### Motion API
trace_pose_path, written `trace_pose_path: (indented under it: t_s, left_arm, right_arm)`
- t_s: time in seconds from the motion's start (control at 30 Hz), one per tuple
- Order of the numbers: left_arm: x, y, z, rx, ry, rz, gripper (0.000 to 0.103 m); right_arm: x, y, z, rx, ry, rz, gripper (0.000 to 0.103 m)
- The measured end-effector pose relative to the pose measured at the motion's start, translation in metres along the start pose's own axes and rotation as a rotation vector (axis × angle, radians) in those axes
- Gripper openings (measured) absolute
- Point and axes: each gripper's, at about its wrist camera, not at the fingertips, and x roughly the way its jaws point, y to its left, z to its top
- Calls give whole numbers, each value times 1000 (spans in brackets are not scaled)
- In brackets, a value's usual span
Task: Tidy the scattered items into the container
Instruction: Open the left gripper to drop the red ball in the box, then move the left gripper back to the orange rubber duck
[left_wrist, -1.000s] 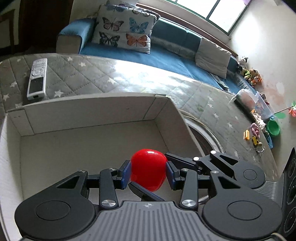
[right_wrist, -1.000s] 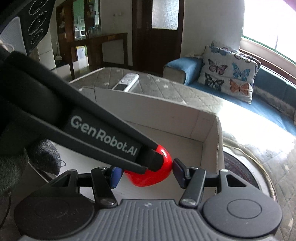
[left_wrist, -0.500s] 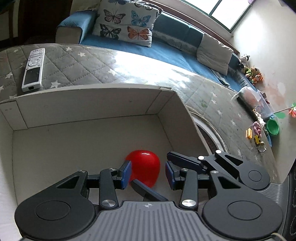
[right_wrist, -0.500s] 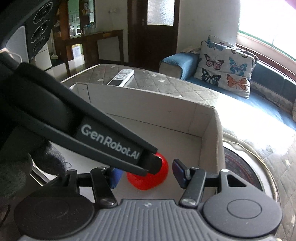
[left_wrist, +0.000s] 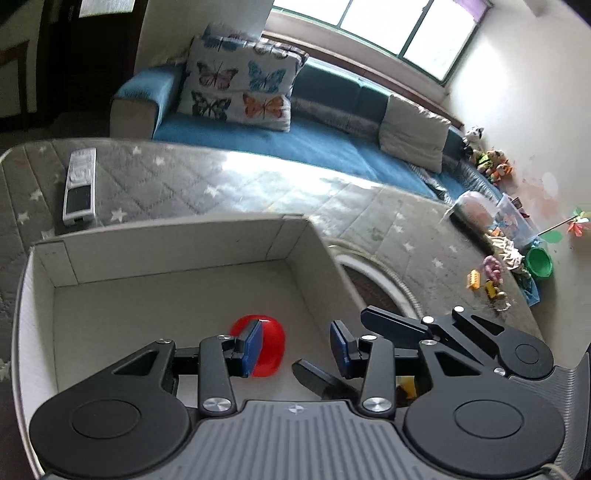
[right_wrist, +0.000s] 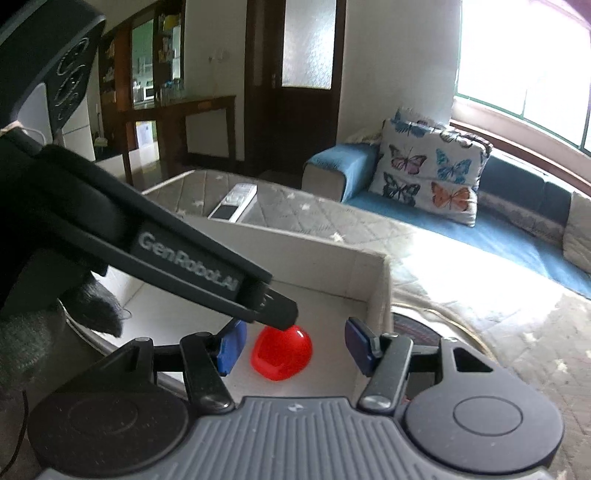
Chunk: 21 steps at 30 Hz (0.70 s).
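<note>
The left gripper (left_wrist: 295, 349) is letting go. A second ago its blue pads were squeezing the red plastic toy (left_wrist: 267, 349); now the jaws are standing wide apart and the toy is lying by itself on the floor of the white cardboard box (left_wrist: 166, 240), just under and in front of the left pad. The gripper is also sitting higher over the box than it was. So this one thing is now in the container, where the task wants it.

The right gripper (right_wrist: 291, 350) is hanging just above the same box with its jaws wide apart too, holding nothing. From its camera the red toy (right_wrist: 282, 352) is lying straight ahead between its fingers, below them, with the left gripper's black finger crossing in front.

The toy is looking smooth, shiny and rounded, a bit like a small bowl or cap, so it could rock or slide. The box is having flat, stiff, dull white walls and an open top.

Past the box, ahead and to the left, a silver remote control (left_wrist: 79, 186) is lying on the soft grey quilted cover with white stars (left_wrist: 258, 184). Far to the right, small toys (left_wrist: 487, 280) are lying scattered, so more tidying may be waiting.
</note>
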Motion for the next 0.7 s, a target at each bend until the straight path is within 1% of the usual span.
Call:
trace_pose_path:
  t_s: [0.03,0.1,0.27,0.43,0.47,0.57,0.7]
  left_arm:
    - [-4,-4,-2,5,-7,-3,43]
    - [-13,-11,-7,16,-20,-8,43]
    - [-34,-30,-19,42,-51,-20,43]
    - [-50,-49,-39,70,-67,-30,43]
    - [-52,-52,-44,73,-68,-37,43]
    - [-57,-59,-59,82,-71,-50,43]
    - [-58,-68,-77,90,-67,-54,43]
  right_arm:
    - [-7,0,-1,-3,-7,-6,61]
    - [-21,0,-3,-9,-22,-19,68]
    - [-51,2,-14,-6,-43,-39,68]
    - [-76,1,-32,11,-60,-48,72]
    - [-82,0,-36,13,-66,-54,72]
    - [-100,-1,-49,22,-84,-71,80]
    - [-117,-3,-68,47,-90,-88,82]
